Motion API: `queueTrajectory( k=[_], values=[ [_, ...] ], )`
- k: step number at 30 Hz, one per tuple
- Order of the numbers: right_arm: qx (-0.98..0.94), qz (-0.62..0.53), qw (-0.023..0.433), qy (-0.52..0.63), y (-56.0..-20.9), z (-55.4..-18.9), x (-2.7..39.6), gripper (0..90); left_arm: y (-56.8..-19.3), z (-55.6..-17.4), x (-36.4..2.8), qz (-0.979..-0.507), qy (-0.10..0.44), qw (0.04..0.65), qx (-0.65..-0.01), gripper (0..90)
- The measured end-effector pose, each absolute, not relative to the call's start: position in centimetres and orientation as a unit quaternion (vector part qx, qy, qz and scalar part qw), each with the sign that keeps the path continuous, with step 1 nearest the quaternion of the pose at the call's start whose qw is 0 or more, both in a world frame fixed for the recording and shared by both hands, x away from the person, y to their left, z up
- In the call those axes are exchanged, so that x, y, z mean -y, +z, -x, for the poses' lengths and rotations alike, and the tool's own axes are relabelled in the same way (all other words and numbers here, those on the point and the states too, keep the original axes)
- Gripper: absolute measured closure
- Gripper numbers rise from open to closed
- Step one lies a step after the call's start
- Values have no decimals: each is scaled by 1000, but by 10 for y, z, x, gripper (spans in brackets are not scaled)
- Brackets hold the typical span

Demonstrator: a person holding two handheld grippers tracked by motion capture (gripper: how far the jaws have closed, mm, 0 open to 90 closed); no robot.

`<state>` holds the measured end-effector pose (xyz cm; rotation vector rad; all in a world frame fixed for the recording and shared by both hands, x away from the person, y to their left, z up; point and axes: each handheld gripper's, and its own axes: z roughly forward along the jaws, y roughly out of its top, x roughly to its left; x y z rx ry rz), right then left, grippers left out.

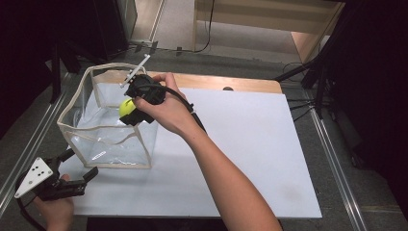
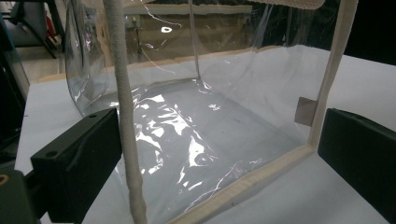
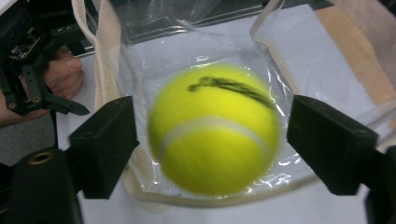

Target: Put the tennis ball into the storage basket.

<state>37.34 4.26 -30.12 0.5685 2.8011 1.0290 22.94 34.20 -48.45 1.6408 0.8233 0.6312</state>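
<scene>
R gripper [image 3: 210, 144] first: jaws apart, ball [image 3: 212, 128] between them but pads clear of it on both sides in the R gripper view. Ball is blurred there, so prob. dropping free, not gripped. In the high view the R gripper [image 1: 132, 113] hangs over the near right corner of the bag [image 1: 77, 113], nose down, w/ the ball [image 1: 126, 107] showing just inside the bag's rim, above its floor.

L gripper [image 2: 219, 154]: jaws wide apart, nothing clamped. They sit at the bag's near wall [image 2: 261, 172], one jaw left of a white corner seam [image 2: 123, 116], the other off to the right beyond the next seam; no squeeze on the plastic that I can see. High view puts the L gripper [image 1: 79, 166] just outside the bag's near left corner, low over the white board [image 1: 250, 144].

Bag itself: clear plastic, white trim, top open, standing on the board. Floor of the bag looks bare in the L gripper view.

Step, as I read it: release of the ball into the bag, i.e. the drop itself. Close to done if the ball lands inside.

Next move calls for: R gripper up and back w/o catching the rim or tipping the bag; L gripper to steady the near wall if the bag shifts. Soft sides may buckle.
</scene>
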Motion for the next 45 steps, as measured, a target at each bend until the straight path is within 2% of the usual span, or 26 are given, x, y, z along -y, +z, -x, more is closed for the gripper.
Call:
queueTrajectory(
  k=[2, 9, 12, 33, 45],
  values=[
    [-918, -187, 55, 346, -298, -372, -40, 101, -484, -229, -342, -698, 269, 565, -349, 1],
    [-902, -198, 77, 375, -289, -363, -26, 87, -484, -229, -343, -698, 269, 564, -349, 1],
    [-900, -195, 74, 383, -289, -358, -18, 16, -484, -229, -342, -699, 269, 563, -349, 1],
    [-886, -223, 114, 390, -312, -335, 12, 0, -484, -229, -342, -699, 269, 563, -349, 1],
    [-883, -227, 114, 394, -339, -328, 18, 0, -484, -229, -342, -701, 270, 560, -348, 1]
  ],
)
